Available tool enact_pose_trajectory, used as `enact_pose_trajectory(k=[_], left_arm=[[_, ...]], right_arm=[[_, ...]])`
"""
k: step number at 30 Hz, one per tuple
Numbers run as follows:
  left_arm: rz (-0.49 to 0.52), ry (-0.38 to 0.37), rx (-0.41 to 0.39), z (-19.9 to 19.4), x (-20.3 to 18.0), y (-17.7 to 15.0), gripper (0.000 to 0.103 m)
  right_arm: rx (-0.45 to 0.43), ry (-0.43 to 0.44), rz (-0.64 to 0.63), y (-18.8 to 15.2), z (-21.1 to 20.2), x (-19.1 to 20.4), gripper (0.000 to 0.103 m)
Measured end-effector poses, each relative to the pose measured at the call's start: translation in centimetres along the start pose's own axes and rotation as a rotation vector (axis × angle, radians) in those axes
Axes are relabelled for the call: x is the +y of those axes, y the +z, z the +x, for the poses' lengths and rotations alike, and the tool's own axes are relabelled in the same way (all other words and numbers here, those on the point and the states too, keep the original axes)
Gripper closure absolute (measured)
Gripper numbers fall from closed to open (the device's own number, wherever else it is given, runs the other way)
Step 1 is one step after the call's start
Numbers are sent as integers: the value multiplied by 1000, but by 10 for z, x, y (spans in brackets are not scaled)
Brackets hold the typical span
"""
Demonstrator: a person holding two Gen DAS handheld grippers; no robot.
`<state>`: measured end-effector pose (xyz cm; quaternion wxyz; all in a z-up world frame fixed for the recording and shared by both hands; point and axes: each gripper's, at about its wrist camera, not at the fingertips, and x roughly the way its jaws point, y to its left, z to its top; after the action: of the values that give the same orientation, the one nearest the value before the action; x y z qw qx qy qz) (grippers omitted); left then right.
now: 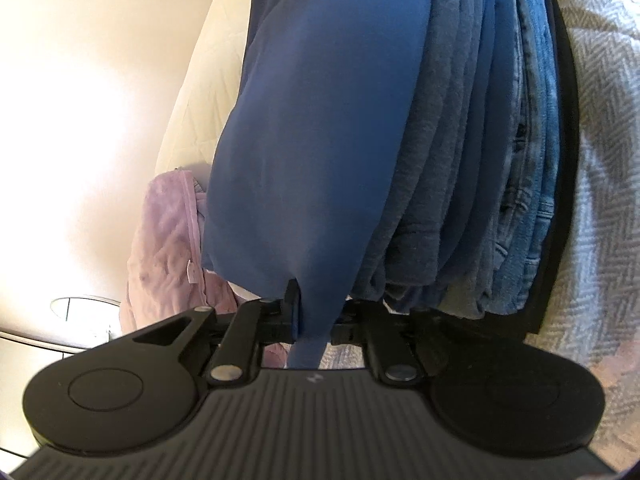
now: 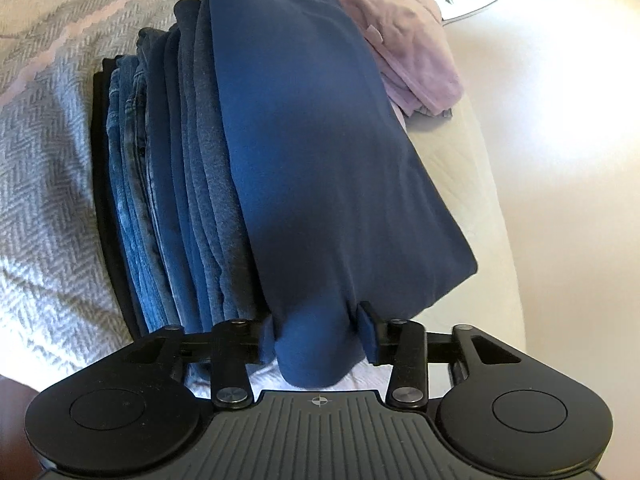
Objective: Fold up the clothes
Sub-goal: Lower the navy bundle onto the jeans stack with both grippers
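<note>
Bedding fills the background: a grey herringbone blanket (image 2: pixel 44 152) spreads out beyond the right gripper's left jaw, and a cream quilted cover (image 1: pixel 200 92) lies past the left gripper's left jaw. On the blanket sits a stack of folded blue clothes (image 1: pixel 500 160), resting on a dark flat garment (image 1: pixel 560 168) at the bottom; the stack extends straight ahead of both pairs of jaws, slightly to the right of the left gripper's and to the left of the right gripper's. A navy garment (image 2: pixel 320 140) lies along the top of the stack, stretched between the two grippers. A crumpled lilac fleece (image 1: pixel 164 248) lies on the bed, beyond the left gripper's left jaw and far ahead of the right gripper's right jaw. The left gripper (image 1: pixel 314 320) has its jaws nearly together, pinching a thin bunch of the navy garment. The right gripper (image 2: pixel 318 340) has its jaws part-spread, pressing on a thicker bundled end of the same garment.
</note>
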<state>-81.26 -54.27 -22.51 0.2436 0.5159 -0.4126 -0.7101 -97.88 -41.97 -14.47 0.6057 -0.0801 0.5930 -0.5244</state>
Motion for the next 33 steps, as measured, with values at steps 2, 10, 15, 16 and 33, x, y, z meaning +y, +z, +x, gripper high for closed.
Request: enact_pose_trajectory(k=[2,10,15,16,33], left_arm=[[-23,-28,-3,-10,6,-6,85],[-253,-77,-8,-37,78,-31,85],[-451,-106,-2,-8,142,2,85],[-495,-137,-11,4,160,-1,85],[-740,-350,51,67,192,18,100]], right_arm=[[11,10,30,-2,-12,-6,61],[-51,113,408,2,-55,-87,60],[-74,213,678,20,-2,-175,60],[-80,236,728,22,13,-194,60],[70,463,973,5,151,-261,60]])
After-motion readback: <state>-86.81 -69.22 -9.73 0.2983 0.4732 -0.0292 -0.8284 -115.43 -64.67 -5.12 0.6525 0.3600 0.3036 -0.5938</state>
